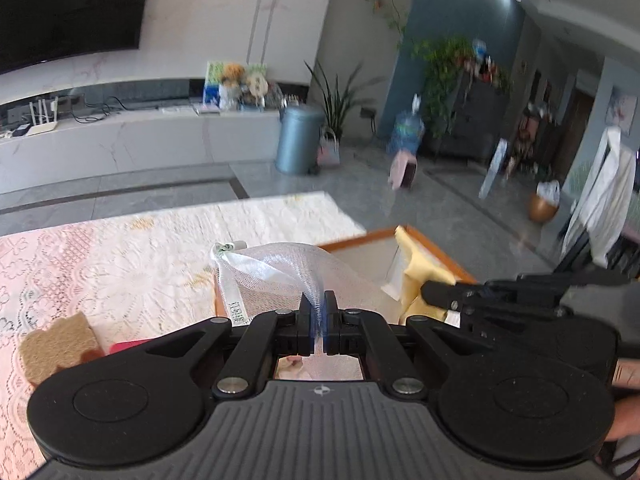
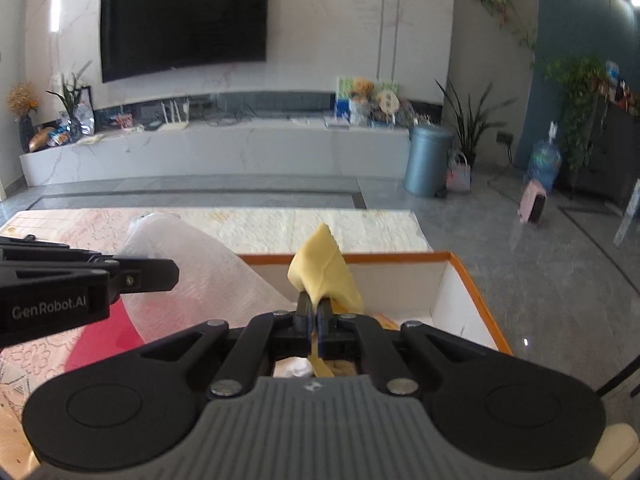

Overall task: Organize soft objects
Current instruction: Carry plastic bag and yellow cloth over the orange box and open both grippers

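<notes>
Lace-covered tabletop (image 1: pixel 120 248): my left hand-held gripper (image 1: pixel 319 312) clamps mesh bag (image 1: pixel 272 268), right hand-held gripper (image 2: pixel 314 314) clamps yellow cloth (image 2: pixel 324 276); next, lower both into orange-rimmed box (image 2: pixel 472 276).

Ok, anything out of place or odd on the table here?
Nothing looks spilled or damaged. The left gripper pinches white mesh fabric, the right gripper a yellow cloth above the orange-rimmed box. A tan sponge lies loose on the lace tablecloth.
</notes>
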`<state>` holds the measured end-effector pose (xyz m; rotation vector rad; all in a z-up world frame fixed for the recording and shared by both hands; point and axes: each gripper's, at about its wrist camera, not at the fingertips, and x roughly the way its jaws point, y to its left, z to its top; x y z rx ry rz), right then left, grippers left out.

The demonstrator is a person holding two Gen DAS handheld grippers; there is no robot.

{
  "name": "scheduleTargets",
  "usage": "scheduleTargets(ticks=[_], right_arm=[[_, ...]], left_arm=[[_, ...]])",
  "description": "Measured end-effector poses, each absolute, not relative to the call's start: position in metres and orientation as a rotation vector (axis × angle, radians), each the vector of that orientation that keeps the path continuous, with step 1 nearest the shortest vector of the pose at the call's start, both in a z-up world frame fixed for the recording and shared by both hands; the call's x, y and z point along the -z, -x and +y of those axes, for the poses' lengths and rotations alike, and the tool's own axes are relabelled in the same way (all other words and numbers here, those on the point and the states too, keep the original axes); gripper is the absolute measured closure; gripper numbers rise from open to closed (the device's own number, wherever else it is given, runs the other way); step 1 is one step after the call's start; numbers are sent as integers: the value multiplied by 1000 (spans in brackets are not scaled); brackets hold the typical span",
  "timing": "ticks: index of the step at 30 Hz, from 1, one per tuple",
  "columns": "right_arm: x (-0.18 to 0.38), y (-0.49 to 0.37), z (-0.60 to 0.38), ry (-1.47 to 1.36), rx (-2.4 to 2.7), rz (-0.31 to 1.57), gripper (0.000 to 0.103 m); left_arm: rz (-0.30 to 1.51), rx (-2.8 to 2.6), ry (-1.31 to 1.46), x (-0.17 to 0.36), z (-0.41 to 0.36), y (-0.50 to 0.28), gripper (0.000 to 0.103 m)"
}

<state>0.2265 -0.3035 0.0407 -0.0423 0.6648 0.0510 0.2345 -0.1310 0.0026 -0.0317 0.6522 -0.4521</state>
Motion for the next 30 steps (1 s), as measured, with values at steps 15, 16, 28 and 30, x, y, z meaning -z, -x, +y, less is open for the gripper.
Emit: scheduleTargets(ticks=[15, 16, 28, 30], right_arm=[[26, -277, -329, 53, -58, 975, 103], [29, -280, -330, 58, -57, 989, 103], [32, -283, -327, 81, -71, 1032, 96], [30, -282, -325, 98, -75, 1033, 83]], left_arm=[[826, 536, -278, 45, -173, -247, 100], [836, 536, -290, 47, -174, -246, 99], [828, 502, -265, 50, -169, -248, 70], [813, 500, -240, 44, -165, -246, 50]])
